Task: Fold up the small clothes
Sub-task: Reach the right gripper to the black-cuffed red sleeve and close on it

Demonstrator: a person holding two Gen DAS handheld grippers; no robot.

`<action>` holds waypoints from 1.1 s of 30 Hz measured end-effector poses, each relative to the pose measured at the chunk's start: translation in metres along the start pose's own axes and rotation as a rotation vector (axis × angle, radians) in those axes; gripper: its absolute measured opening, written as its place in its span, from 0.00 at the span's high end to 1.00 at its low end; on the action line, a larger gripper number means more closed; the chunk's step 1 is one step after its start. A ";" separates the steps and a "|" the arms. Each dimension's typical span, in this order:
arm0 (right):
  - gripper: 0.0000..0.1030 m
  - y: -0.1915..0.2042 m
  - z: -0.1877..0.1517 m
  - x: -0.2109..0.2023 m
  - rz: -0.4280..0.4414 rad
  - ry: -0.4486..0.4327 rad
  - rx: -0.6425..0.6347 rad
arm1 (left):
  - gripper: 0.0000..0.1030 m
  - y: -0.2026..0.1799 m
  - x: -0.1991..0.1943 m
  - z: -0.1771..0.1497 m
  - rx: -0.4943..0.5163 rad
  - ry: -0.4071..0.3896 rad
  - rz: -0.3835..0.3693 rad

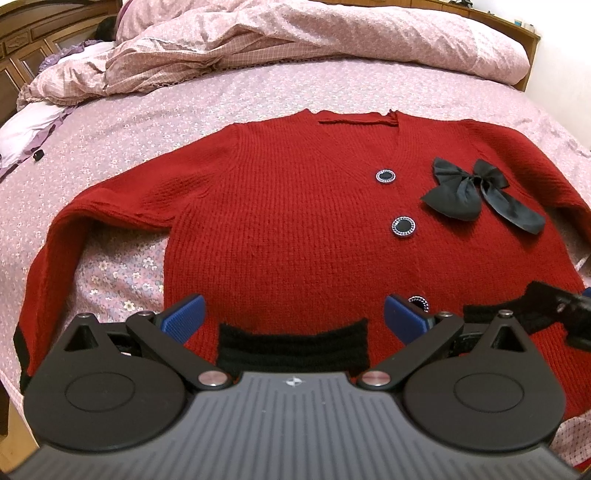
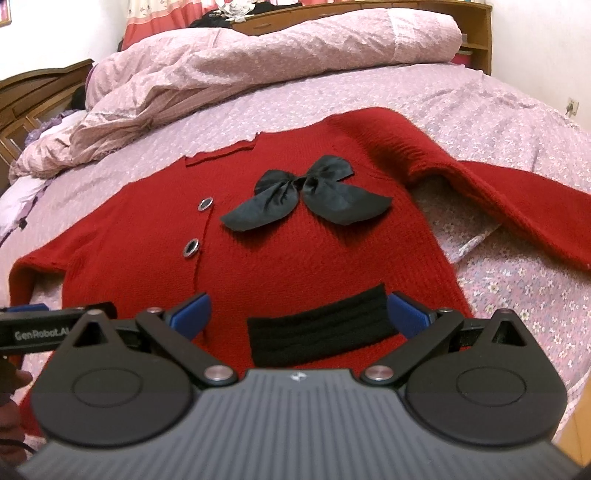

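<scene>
A small red knit cardigan (image 1: 288,206) lies flat, front up, on the bed, sleeves spread to both sides; it also shows in the right wrist view (image 2: 295,258). It has dark round buttons (image 1: 403,225), a black bow (image 1: 476,192) on the chest, and black pocket bands (image 1: 293,345) near the hem. My left gripper (image 1: 293,317) is open over the left pocket band, empty. My right gripper (image 2: 300,314) is open over the right pocket band (image 2: 321,328), empty. The right gripper's side shows at the left view's right edge (image 1: 569,314).
The bed has a pink floral sheet (image 1: 147,122). A rumpled pink duvet (image 1: 295,40) is piled at the far side. A wooden headboard (image 1: 22,48) stands at the left, with wooden shelving (image 2: 476,33) behind the bed.
</scene>
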State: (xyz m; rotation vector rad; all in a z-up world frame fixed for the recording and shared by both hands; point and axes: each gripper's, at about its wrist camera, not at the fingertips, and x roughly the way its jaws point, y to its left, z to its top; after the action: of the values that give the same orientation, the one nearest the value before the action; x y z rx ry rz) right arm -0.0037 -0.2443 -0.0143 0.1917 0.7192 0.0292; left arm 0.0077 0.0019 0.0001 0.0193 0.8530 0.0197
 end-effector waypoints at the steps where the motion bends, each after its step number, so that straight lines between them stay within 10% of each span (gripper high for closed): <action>1: 0.00 -0.003 0.001 0.000 0.000 -0.005 0.004 | 0.00 0.000 0.002 0.001 0.002 0.005 0.002; 33: 0.00 -0.166 0.036 0.018 -0.094 -0.045 0.523 | 0.00 -0.013 0.064 0.065 -0.036 0.104 -0.015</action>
State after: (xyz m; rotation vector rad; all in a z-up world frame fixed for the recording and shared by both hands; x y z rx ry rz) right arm 0.0269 -0.4121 -0.0298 0.6560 0.6797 -0.2542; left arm 0.0989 -0.0096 -0.0051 -0.0220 0.9566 0.0220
